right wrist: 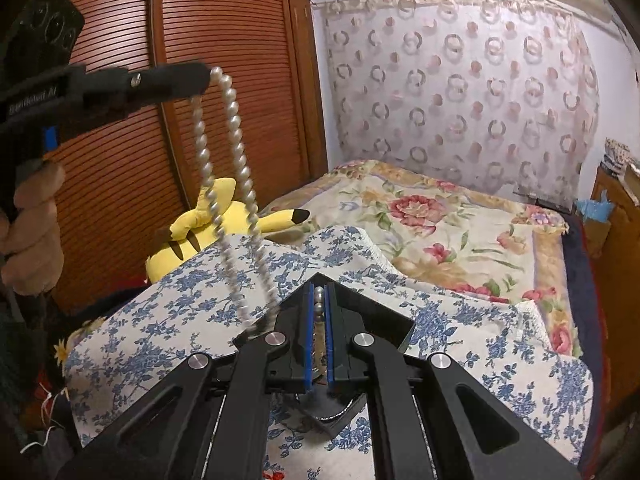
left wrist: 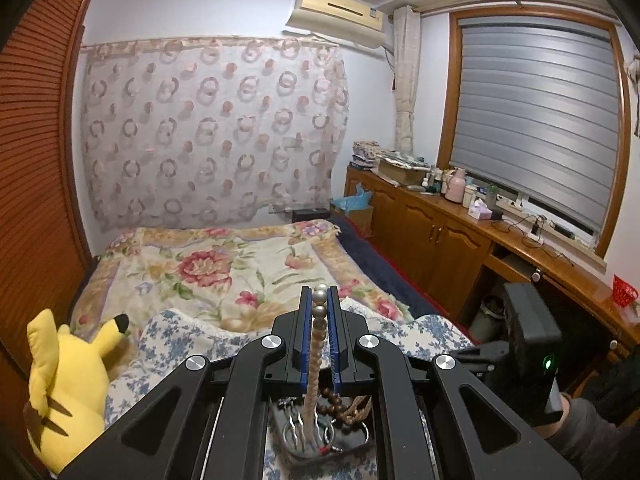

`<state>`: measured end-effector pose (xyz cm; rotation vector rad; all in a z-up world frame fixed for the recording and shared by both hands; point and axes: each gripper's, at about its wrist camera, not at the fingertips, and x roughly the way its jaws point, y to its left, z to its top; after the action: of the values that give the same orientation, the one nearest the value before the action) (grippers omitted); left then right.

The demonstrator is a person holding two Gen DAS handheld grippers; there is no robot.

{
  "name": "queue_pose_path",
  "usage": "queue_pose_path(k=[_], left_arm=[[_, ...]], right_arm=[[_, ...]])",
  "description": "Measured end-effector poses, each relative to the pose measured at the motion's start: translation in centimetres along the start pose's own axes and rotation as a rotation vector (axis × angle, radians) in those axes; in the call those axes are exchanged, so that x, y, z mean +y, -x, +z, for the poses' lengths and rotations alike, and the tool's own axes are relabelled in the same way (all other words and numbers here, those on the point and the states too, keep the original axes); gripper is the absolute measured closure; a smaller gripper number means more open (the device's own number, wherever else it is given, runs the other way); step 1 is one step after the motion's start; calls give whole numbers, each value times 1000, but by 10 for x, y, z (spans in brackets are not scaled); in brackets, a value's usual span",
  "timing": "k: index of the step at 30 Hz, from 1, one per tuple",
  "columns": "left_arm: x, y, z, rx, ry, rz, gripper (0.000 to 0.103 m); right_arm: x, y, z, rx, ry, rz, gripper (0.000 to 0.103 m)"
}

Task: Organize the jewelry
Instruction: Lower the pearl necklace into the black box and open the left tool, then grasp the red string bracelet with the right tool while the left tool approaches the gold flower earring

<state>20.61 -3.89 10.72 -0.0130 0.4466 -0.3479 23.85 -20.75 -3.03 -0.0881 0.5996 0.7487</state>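
Observation:
A white pearl necklace (right wrist: 234, 168) hangs stretched between both grippers. My left gripper (left wrist: 319, 294) is shut on its top end, held high; it also shows in the right wrist view (right wrist: 208, 76) at upper left. The strand (left wrist: 316, 344) drops from it toward a black jewelry tray (left wrist: 360, 438) holding a metal ring and brown bead bracelets (left wrist: 334, 402). My right gripper (right wrist: 319, 292) is shut on the necklace's lower end, just above the black tray (right wrist: 396, 324) on the blue floral cloth (right wrist: 180, 308).
A yellow plush toy (right wrist: 228, 220) lies left of the cloth by the slatted wardrobe (right wrist: 224, 40). A floral blanket (left wrist: 208, 264) covers the bed beyond. A wooden counter (left wrist: 472, 216) with bottles runs along the right under the window.

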Motion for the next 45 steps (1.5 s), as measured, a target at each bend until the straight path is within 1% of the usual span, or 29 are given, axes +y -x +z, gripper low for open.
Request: queue_pose_path(k=[4,9,13,17,20,22,23,24,30,31,32,33,34,35,38,42,45], left_arm=[[-1,-17,-5,28,-6,-3,96],[3,-50,-27,103,2,0,96],[8,-67,-45,150,5,1,96],[9,-76,-56,177,6,-1,96],[9,-78,-63,187,1,-7,96],[8,-80,-67,195,-5,-8,96],[7,-82,-69,200,-8,-10,96],[6,-83,-71,203,-10,-10,96],[-1,-90,-82,236,-35,9,95],[-2,-90,-84,245,-35,11,92],[-2,-90,-85,253,-35,13,85],[-3,-90,-86,258,-38,13,82],[-5,-88,-89,261,-47,14,75],[-8,-86,-92,267,-59,25,72],[-11,-78,-102,293,-71,20,68],[-10,-64,-121,332,-85,36,62],[-8,-54,-138,365,-79,41,55]], right_arm=[[-5,-12,-8,19,-12,4,97],[-11,-25,-17,52,-24,9,97],[-12,-34,-25,86,-22,7,97],[-10,-38,-29,109,-25,-12,97],[-9,-37,-32,108,-26,-15,96],[-9,-34,-33,107,-27,-26,89],[-10,-32,-34,104,-26,-33,79],[-9,-29,-35,98,-23,-45,77],[-12,-1,-50,79,-67,-91,77],[-13,3,-54,82,-75,-98,77],[-13,8,-58,85,-82,-104,77],[-12,12,-64,93,-87,-109,77],[-11,16,-70,103,-90,-117,77],[-12,20,-76,115,-97,-127,77],[-12,25,-95,159,-126,-126,77],[-2,26,-116,213,-114,-127,77],[6,22,-123,236,-92,-127,77]])
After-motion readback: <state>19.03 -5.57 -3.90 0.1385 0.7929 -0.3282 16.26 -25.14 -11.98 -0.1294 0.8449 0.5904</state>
